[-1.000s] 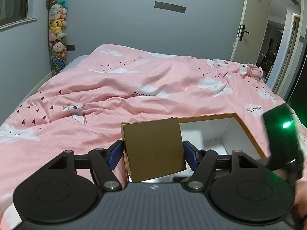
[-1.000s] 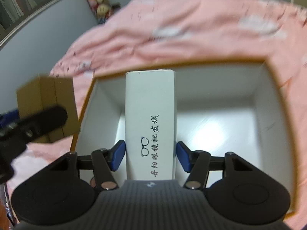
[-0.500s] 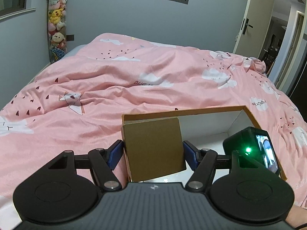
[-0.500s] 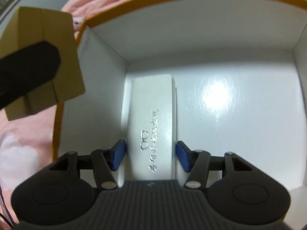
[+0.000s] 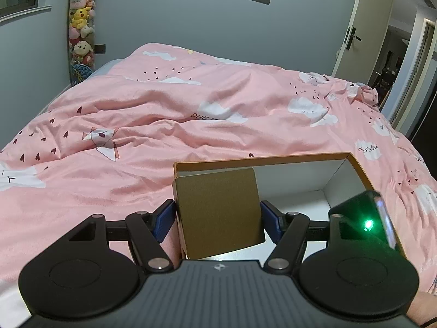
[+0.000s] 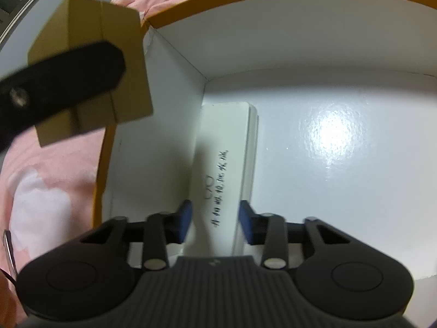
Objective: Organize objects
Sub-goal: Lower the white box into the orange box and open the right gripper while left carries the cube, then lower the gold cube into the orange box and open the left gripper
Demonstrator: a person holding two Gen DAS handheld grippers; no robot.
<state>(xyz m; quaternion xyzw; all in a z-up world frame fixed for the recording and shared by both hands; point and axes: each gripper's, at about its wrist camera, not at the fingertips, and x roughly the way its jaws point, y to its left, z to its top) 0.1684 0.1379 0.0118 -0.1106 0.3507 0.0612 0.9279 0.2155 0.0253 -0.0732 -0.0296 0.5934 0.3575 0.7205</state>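
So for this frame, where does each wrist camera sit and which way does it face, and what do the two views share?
Left wrist: sits behind the left gripper, faces across the pink bed toward the far wall; its jaws clamp the brown box.
Right wrist: sits behind the right gripper, tipped steeply down into the large open box; its jaws are closing on the white case.
Shared: brown box, large open box, bed; each view catches the other gripper.
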